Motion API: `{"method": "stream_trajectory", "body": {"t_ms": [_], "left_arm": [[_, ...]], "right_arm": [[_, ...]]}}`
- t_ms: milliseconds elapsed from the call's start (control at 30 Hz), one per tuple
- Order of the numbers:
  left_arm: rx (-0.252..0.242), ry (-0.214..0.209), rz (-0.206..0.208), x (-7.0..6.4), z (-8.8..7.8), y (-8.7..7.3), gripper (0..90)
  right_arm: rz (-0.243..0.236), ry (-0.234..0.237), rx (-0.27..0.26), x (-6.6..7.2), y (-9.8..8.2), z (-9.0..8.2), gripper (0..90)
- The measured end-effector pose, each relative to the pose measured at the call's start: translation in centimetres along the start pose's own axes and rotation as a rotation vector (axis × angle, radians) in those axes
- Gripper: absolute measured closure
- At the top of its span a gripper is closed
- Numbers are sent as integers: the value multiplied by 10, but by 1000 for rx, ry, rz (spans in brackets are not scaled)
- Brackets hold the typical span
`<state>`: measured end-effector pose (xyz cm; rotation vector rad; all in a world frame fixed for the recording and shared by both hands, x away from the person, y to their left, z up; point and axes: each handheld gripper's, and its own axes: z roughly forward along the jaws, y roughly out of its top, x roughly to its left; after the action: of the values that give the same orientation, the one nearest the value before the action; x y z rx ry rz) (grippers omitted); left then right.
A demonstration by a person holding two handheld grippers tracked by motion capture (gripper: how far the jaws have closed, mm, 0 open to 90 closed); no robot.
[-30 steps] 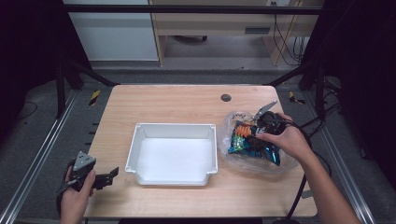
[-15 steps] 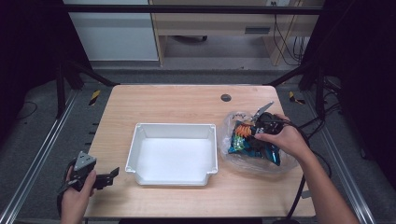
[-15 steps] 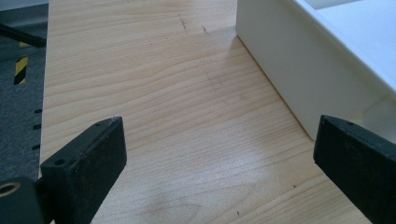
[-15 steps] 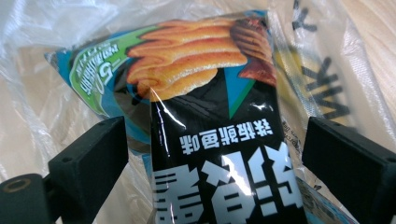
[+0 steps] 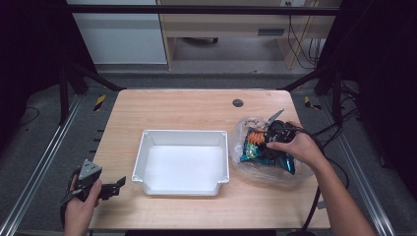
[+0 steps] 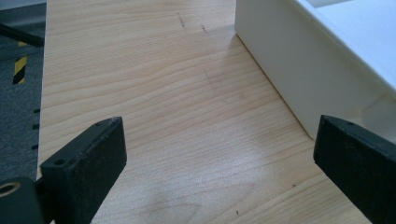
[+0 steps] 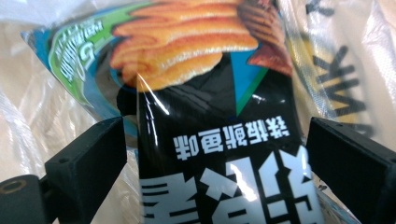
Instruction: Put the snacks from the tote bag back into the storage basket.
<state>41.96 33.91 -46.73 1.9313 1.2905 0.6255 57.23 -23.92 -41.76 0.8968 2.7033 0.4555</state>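
Right gripper [image 5: 272, 133]: jaws spread wide either side of the snack packet [image 7: 219, 154], not closed on it; poised for a pinch.
Snack packet: inside the clear plastic bag [image 5: 255, 169], right of the white tray [image 5: 181, 182].
Left gripper [image 6: 219, 172]: jaws apart, empty, low over the table [image 6: 154, 84] beside the tray, parked clear.

Bare wood is seen between the wide-apart jaws of the left gripper [image 6: 215, 172], and the near-left corner of the table [image 5: 162, 105] is open. Passage to the right there is blocked by the wall of the white tray [image 6: 299, 79]. The far strip of the table is free except for a small dark disc [image 5: 238, 103]. The right gripper [image 7: 215, 163] is hemmed in by the clear plastic bag [image 5: 246, 164]; the snack packet [image 7: 219, 154] lies between its open jaws.
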Motion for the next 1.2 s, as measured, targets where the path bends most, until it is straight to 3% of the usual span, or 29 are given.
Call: {"method": "stream_trajectory", "body": {"t_ms": [167, 200, 233, 567, 800, 1200], "left_arm": [[-1, 0, -3, 0, 0, 0, 24], [-1, 2, -2, 0, 0, 0, 24], [-1, 1, -3, 0, 0, 0, 24], [1, 1, 1, 0, 0, 0, 24], [-1, 2, -3, 0, 0, 0, 24], [-1, 2, -3, 0, 0, 0, 24]], "right_arm": [[-18, -8, 15, -1, -2, 4, 65], [1, -8, 25, 0, -4, 6, 65], [-19, -8, 25, -2, -5, 7, 66], [4, -8, 41, -1, -11, 11, 73], [-11, -12, 46, 0, -13, 12, 85], [-38, -8, 35, -1, -15, 9, 252]]}}
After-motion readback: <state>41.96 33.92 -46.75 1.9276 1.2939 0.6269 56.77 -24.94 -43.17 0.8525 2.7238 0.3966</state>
